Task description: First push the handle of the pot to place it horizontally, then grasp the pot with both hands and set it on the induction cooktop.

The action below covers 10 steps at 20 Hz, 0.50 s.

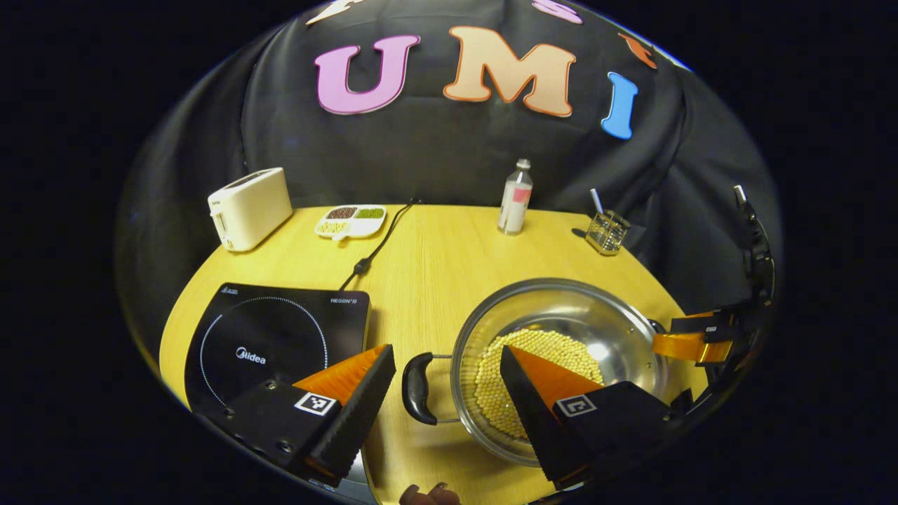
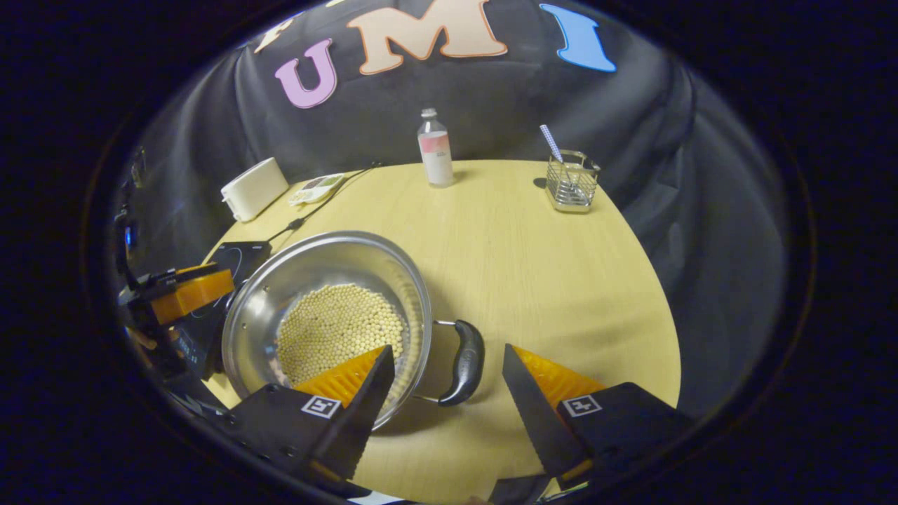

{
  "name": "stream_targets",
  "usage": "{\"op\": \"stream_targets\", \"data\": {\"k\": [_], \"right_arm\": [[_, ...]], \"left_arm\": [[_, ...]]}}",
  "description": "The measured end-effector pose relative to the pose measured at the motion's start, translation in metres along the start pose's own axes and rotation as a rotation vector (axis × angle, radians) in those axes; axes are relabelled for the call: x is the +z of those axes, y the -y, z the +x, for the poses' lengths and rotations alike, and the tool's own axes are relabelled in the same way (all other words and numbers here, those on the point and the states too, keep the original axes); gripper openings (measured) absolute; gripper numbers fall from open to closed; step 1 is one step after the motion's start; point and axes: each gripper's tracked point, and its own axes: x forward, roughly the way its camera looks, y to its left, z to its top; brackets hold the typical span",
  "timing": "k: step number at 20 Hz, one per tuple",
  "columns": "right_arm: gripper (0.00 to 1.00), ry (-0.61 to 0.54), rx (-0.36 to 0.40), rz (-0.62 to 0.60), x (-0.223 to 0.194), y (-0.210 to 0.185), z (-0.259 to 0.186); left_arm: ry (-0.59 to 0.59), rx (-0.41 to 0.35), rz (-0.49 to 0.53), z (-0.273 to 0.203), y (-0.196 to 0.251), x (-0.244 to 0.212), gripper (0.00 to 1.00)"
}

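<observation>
While it sits on the yellow bench [image 1: 449, 266] beside the black cooktop [image 1: 273, 344], the shiny pot [image 1: 561, 301] holds little yellow beans. Each of its black handles [image 1: 415, 388] lies between wide-open tongs: left tongs [image 1: 445, 382], right tongs [image 2: 445, 382].

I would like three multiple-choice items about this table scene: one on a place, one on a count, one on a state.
1. Where is the induction cooktop relative to the pot in the left gripper view?
A. left of it
B. under it
C. behind the bottle

2. How many black pot handles are seen across both views?
A. none
B. two
C. four

3. The left hand-held gripper is
A. open
B. shut on the toaster
C. shut on the bottle

Answers: 1 A, bare table lies between them. 2 B, one in the left gripper view, one in the right. 3 A, its fingers stand apart astride a handle.
</observation>
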Motion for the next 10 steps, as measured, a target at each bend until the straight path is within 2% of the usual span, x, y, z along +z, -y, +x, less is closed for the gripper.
{"op": "stream_targets", "data": {"k": [2, 3, 9, 10], "right_arm": [[0.96, -0.021, 0.009, 0.017, -0.002, -0.003, 0.006], [0.98, -0.03, 0.012, 0.029, -0.005, -0.004, 0.01], [0.98, -0.066, 0.017, 0.041, -0.014, -0.009, 0.029], [0.96, -0.074, 0.018, 0.044, -0.016, -0.009, 0.032]], "left_arm": [[-0.021, -0.002, -0.013, 0.008, -0.002, -0.008, 0.98], [-0.029, -0.002, -0.019, 0.011, -0.003, -0.012, 0.98], [-0.083, -0.004, -0.044, 0.03, -0.004, -0.032, 0.98], [-0.092, -0.003, -0.05, 0.033, -0.004, -0.035, 0.99]]}}
